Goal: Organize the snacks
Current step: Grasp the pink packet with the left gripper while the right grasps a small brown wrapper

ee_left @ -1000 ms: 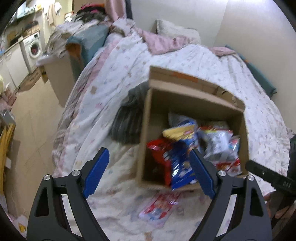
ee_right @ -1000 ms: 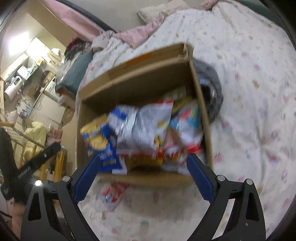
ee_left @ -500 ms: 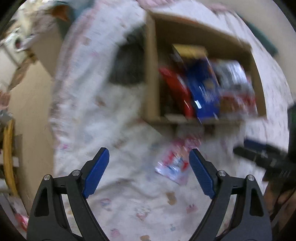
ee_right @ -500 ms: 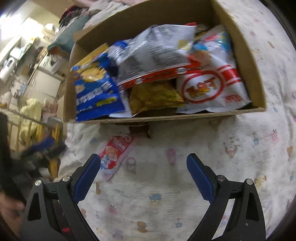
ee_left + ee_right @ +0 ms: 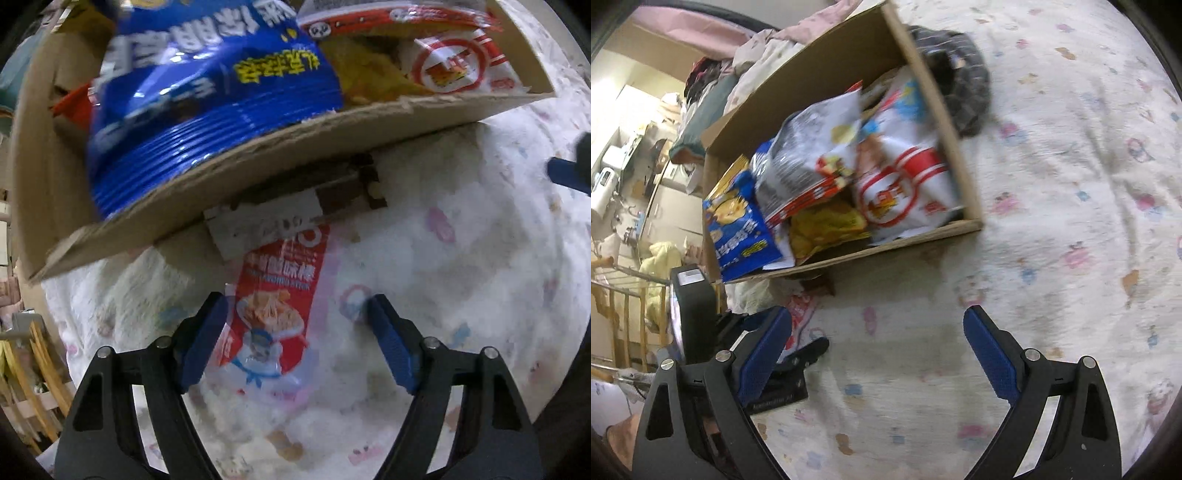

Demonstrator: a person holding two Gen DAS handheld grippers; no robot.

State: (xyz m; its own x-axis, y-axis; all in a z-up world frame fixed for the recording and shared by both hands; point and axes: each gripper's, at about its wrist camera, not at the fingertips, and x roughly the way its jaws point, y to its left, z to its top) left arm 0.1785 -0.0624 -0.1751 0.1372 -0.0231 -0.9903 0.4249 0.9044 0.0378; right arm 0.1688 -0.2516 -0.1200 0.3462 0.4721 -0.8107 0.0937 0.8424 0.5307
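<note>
Left gripper (image 5: 295, 328) spread wide, holding nothing, low over the red snack packet (image 5: 275, 314) lying flat on the patterned bedspread (image 5: 461, 266), between the fingers and nearer the left one. Right gripper (image 5: 877, 349) likewise gaping and empty above bare quilt. Farther ahead, cardboard box (image 5: 964, 177) packed with snacks: blue chip bag (image 5: 207, 96), white-and-red bag (image 5: 905, 192).
</note>
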